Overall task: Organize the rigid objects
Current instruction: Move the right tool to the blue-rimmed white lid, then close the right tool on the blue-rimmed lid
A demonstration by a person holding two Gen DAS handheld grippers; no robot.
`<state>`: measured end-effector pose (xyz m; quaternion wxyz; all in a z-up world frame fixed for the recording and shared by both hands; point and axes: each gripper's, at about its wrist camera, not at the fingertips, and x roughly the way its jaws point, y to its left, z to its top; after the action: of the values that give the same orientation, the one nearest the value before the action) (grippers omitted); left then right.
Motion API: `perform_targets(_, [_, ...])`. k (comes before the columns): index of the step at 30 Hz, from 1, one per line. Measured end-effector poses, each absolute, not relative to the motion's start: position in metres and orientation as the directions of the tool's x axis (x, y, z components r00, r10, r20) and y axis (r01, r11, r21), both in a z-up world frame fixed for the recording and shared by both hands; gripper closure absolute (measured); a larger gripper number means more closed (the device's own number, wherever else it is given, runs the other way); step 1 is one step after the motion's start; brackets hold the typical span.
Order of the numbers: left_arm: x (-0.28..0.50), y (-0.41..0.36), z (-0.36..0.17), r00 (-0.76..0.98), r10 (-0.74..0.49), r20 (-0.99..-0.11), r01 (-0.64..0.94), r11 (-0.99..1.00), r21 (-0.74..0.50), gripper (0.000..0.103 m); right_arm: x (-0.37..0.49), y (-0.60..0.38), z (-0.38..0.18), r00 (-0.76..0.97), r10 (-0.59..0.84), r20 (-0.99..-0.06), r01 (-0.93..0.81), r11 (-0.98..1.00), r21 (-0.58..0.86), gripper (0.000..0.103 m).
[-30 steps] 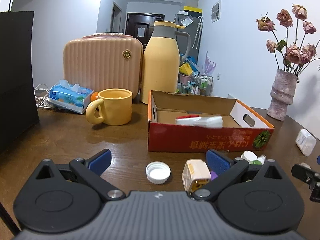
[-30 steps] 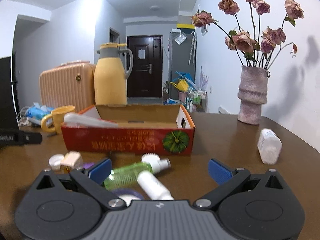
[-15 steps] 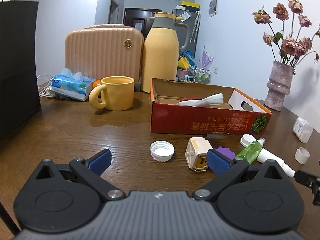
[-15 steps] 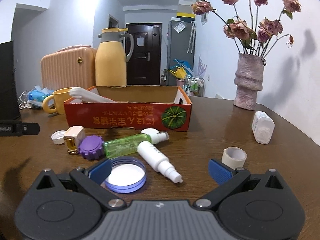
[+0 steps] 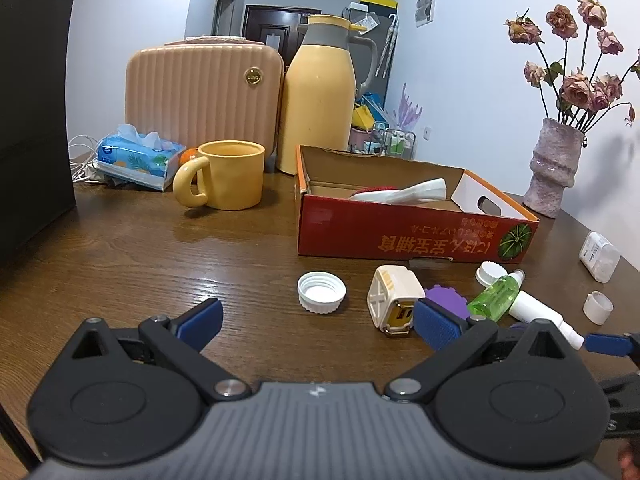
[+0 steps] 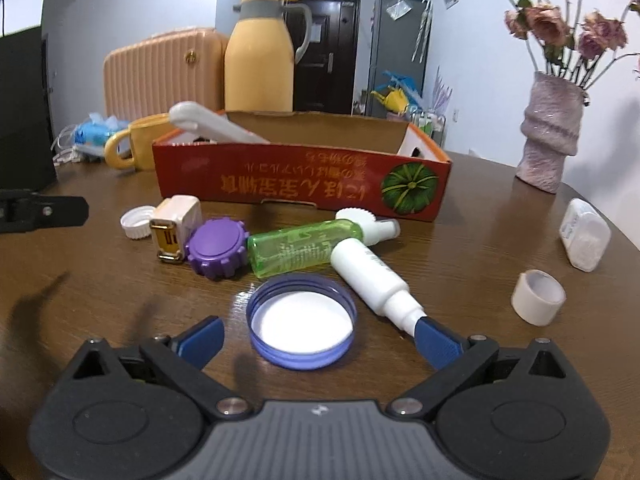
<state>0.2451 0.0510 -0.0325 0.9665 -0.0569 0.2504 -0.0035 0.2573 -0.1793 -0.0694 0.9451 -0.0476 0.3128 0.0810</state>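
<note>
- Rigid objects lie loose on the brown table (image 6: pixel 480 240), in a cluster just in front of the red cardboard box (image 6: pixel 300 176); none of this cluster is in the box yet, which already holds a white long-handled item (image 6: pixel 212 126).
- Blue lid (image 6: pixel 301 322): open side up, directly ahead of my right gripper (image 6: pixel 318 334) and between its two fingers. I judge it the likeliest next pick.
- White tube bottle (image 6: pixel 372 272): long axis slanted, its nozzle end pointing towards my right gripper and reaching the right finger's pad (image 6: pixel 438 338); its far end lies beside the green bottle (image 6: pixel 304 246).
- Green bottle: long axis runs roughly left to right, parallel to the box's front wall. The purple cap (image 6: pixel 218 248) touches its left end, and the white adapter (image 6: pixel 176 224) stands beside that.
- White screw cap (image 5: pixel 321 292): ahead of my left gripper (image 5: pixel 318 322), apart from the cluster.
- Right gripper: fingers spread wide, holding nothing.
- Left gripper: likewise spread and empty, set back from the white screw cap and the adapter.
- Small white ring cap (image 6: pixel 538 296) and white flat case (image 6: pixel 584 240): near the table's right edge, well apart from the cluster; my right hand is the nearer to both.
- Coming move, as I judge it: close on the blue lid across its rim, then carry it forward over the front wall.
</note>
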Motion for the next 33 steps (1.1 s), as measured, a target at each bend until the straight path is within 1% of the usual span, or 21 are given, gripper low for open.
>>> perform_targets(3, [0.244, 0.051, -0.032, 0.874, -0.042, -0.485, -0.016, 0.993, -0.114, 0.0, 0.269, -0.169, -0.073, 0.781, 0.123, -0.612, -0.191, 0.981, -0.046, 0.011])
perform_targets(5, [0.242, 0.051, -0.032, 0.877, -0.049, -0.478, -0.009, 0.993, -0.118, 0.0, 0.275, -0.165, -0.075, 0.775, 0.125, -0.62, -0.19, 0.981, -0.041, 0.014])
perform_targets(8, [0.243, 0.051, -0.032, 0.875, -0.051, -0.482, -0.007, 0.993, -0.118, 0.0, 0.279, -0.161, -0.078, 0.765, 0.14, -0.629, -0.201, 0.979, -0.027, 0.021])
perform_targets(9, [0.244, 0.051, -0.032, 0.873, -0.045, -0.486, -0.013, 0.993, -0.116, 0.0, 0.279, -0.162, -0.078, 0.763, 0.146, -0.63, -0.201, 0.98, -0.016, 0.026])
perform_targets(11, [0.244, 0.053, -0.032, 0.871, -0.033, -0.49, -0.03, 0.992, -0.119, 0.0, 0.278, -0.165, -0.077, 0.767, 0.152, -0.623, -0.189, 0.982, 0.007, 0.037])
perform_targets(15, [0.247, 0.059, -0.033, 0.863, -0.057, -0.501, -0.027, 0.987, -0.159, 0.0, 0.274, -0.168, -0.078, 0.775, 0.157, -0.613, -0.183, 0.983, 0.021, 0.038])
perform_targets(17, [0.247, 0.059, -0.033, 0.861, -0.064, -0.505, -0.022, 0.986, -0.163, 0.0, 0.27, -0.172, -0.075, 0.79, 0.165, -0.59, -0.18, 0.983, 0.034, 0.038])
perform_targets(21, [0.249, 0.055, -0.036, 0.855, -0.048, -0.516, -0.031, 0.989, -0.143, 0.0, 0.261, -0.186, -0.066, 0.838, 0.172, -0.519, -0.153, 0.985, 0.081, 0.038])
perform_targets(24, [0.253, 0.05, -0.039, 0.846, -0.042, -0.532, -0.028, 0.992, -0.123, 0.0, 0.258, -0.194, -0.061, 0.859, 0.169, -0.483, -0.145, 0.986, 0.086, 0.038])
perform_targets(30, [0.253, 0.034, -0.039, 0.858, -0.013, -0.514, -0.032, 0.996, -0.079, 0.0, 0.26, -0.21, -0.056, 0.874, 0.194, -0.447, -0.151, 0.98, 0.131, 0.038])
perform_targets(33, [0.255, 0.02, -0.04, 0.858, -0.017, -0.514, -0.019, 0.998, -0.066, 0.0, 0.259, -0.217, -0.053, 0.887, 0.19, -0.421, -0.152, 0.981, 0.123, 0.038])
